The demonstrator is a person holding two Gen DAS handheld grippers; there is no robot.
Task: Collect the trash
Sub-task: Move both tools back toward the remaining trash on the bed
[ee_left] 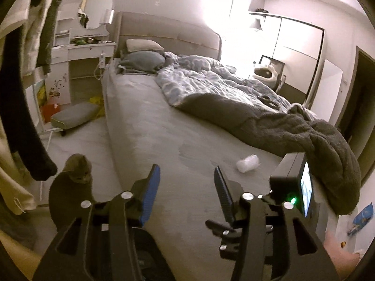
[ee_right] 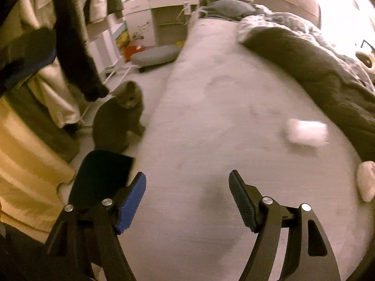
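Nearest in the left wrist view, the left gripper [ee_left: 187, 182] hangs over the foot of the bed [ee_left: 150, 145] with its jaws spread and nothing between them. Just to its right, the body of the right gripper [ee_left: 291, 182] shows from the side, a small lit screen and a green light on it. In the right wrist view the right gripper [ee_right: 187, 192] also has its jaws spread wide and empty, with only bare grey sheet between the blue pads.

Beyond both grippers lies the likely trash: a crumpled clear plastic bottle [ee_left: 248, 163], on its side on the sheet, near the edge of the dark blanket [ee_left: 316, 140]. In the right wrist view the same bottle [ee_right: 307, 133] is a blurred white shape ahead and to the right of the jaws, still well apart from them. A second pale lump [ee_right: 366, 180] sits at the right edge of that view; it is too blurred to name.

On the floor beside the bed a grey cat [ee_right: 124, 117] sits watching, close under the hanging clothes [ee_right: 77, 46]. Farther off are the pillows [ee_left: 143, 53], a quilt [ee_left: 211, 77], and a cluttered dressing table [ee_left: 89, 46].

The step in hand looks like the approach, with nothing collected yet. The next move calls for swinging one gripper right and forward until the bottle lies between its pads, then closing gently, since the thin plastic may slip or crush.
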